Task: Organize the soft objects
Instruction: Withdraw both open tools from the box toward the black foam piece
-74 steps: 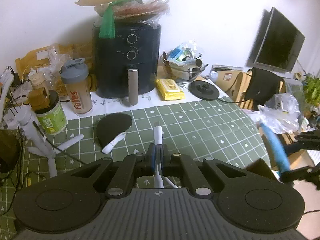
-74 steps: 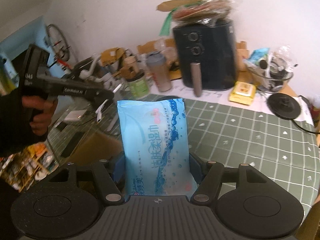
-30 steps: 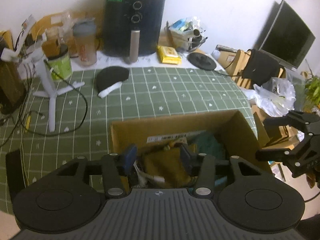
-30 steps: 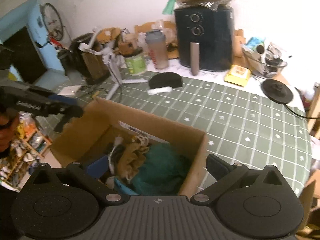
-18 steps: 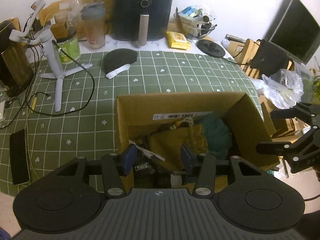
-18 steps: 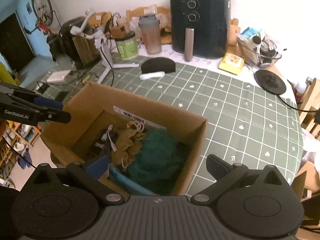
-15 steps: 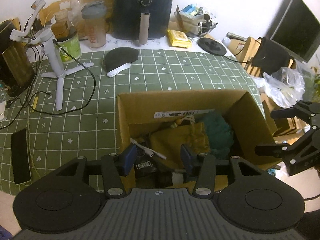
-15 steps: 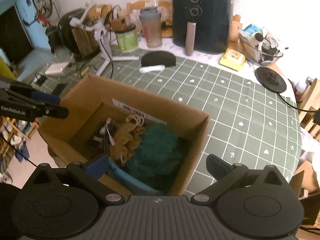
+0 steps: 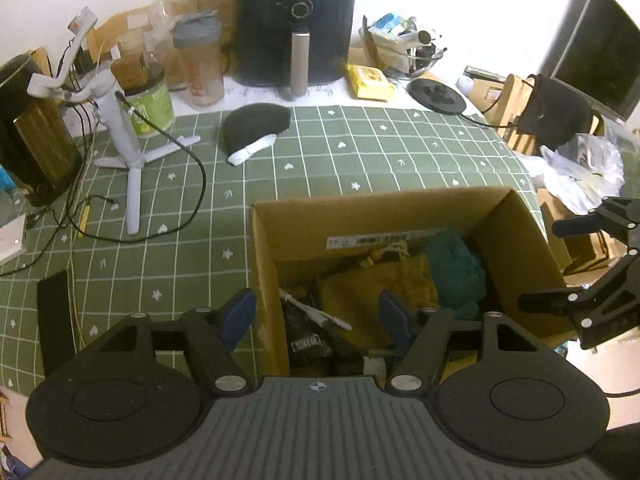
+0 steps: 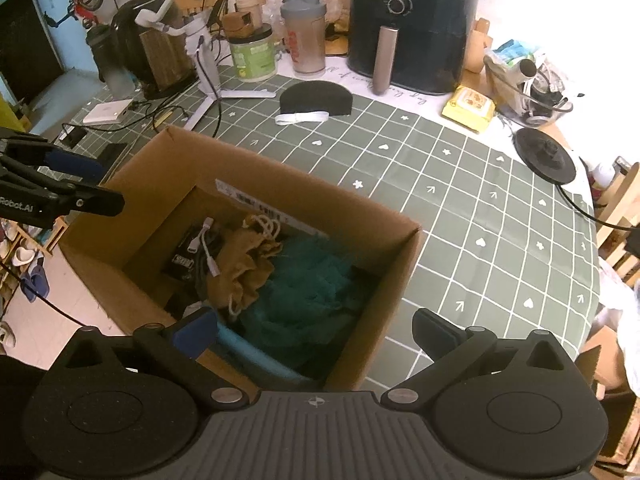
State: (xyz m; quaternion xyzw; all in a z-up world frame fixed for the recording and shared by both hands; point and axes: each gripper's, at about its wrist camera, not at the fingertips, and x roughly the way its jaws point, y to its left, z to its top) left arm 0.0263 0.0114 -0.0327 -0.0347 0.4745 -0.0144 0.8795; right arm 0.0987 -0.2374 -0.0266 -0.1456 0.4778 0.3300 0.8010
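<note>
I held both grippers above the open brown cardboard box [image 10: 256, 216] on the green checked tabletop [image 10: 460, 184], left gripper [image 9: 316, 316] jaws just widened and empty, right gripper [image 10: 316, 332] jaws wide, since the mustard drawstring pouch [image 10: 248, 264] and teal fluffy cloth [image 10: 316, 292] already lay inside

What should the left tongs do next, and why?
Probably lift clear and head for the black pad on the tablecloth. The left tongs have just been opening and hold nothing above the cardboard box, while that pad lies outside it.
</note>
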